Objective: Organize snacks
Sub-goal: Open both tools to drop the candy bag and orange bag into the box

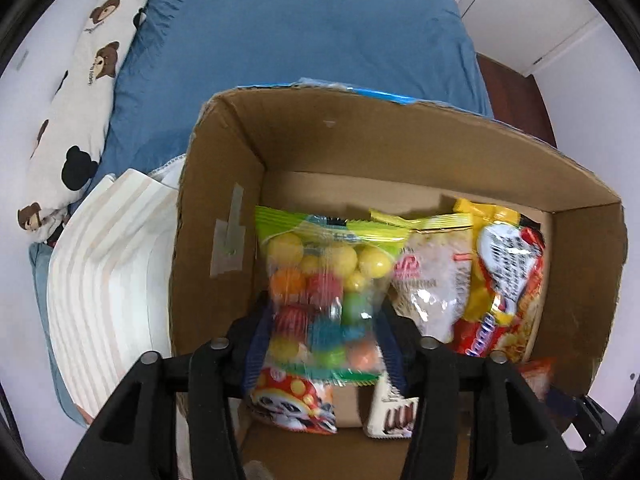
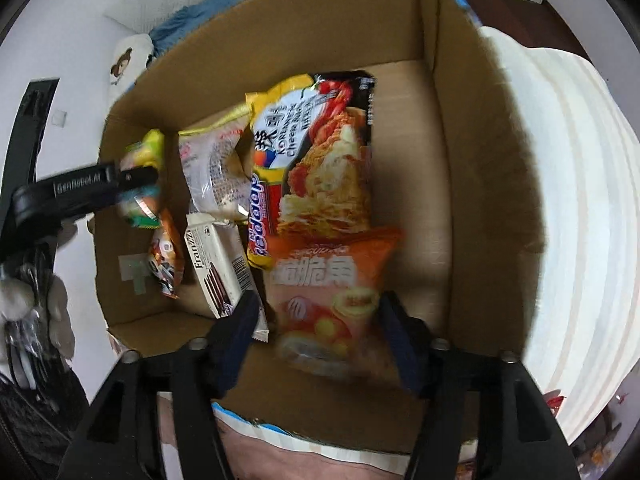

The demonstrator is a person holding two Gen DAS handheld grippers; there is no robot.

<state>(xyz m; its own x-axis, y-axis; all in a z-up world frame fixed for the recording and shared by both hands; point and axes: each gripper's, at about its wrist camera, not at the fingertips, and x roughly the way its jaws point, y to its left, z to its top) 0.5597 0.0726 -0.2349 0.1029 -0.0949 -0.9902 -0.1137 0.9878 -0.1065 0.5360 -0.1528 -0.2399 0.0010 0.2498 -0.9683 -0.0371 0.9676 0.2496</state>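
An open cardboard box (image 1: 360, 136) holds several snack packs. My left gripper (image 1: 322, 312) points down into its left end, with a clear bag of coloured balls (image 1: 320, 272) between the fingers; the jaws stand a little apart and the pads do not seem to press it. In the right wrist view that gripper (image 2: 132, 178) shows at the box's (image 2: 440, 120) left side. My right gripper (image 2: 320, 300) is open around a blurred orange snack bag (image 2: 332, 288) with gaps on both sides. A noodle pack (image 2: 320, 160), a white biscuit box (image 2: 216, 268) and a rice cracker bag (image 1: 432, 276) lie on the box floor.
The box stands on a bed with a blue sheet (image 1: 300, 32). A striped white cushion (image 1: 108, 280) lies against the box's side, and a bear-print pillow (image 1: 88, 80) lies beyond it. The box floor right of the noodle pack (image 2: 404, 184) is bare cardboard.
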